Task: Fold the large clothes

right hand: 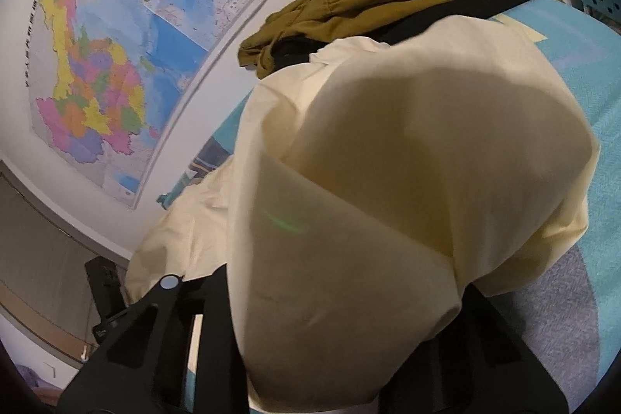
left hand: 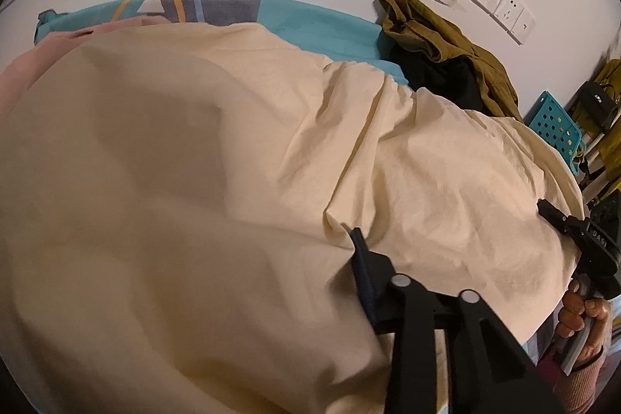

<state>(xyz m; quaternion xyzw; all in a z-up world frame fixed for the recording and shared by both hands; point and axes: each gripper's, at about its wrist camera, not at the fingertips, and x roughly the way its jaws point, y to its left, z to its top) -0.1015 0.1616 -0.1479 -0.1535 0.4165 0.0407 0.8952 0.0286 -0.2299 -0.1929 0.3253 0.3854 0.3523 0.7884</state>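
Observation:
A large cream garment (left hand: 233,150) is spread over the teal bed. In the left wrist view my left gripper (left hand: 363,258) is shut on a fold of its near edge, and the cloth hides most of the fingers. My right gripper (left hand: 559,216) shows at the far right of that view, pinching the garment's other corner, with a hand on its handle. In the right wrist view the cream garment (right hand: 407,181) drapes over my right gripper (right hand: 349,297) and hides its fingertips; the cloth hangs lifted above the bed.
An olive garment (left hand: 446,37) over a black one (left hand: 438,72) lies at the bed's far end by the wall. A pink cloth (left hand: 39,57) lies at the left. Wall sockets (left hand: 500,6), a map (right hand: 97,64) and a teal perforated stool (left hand: 555,127) are nearby.

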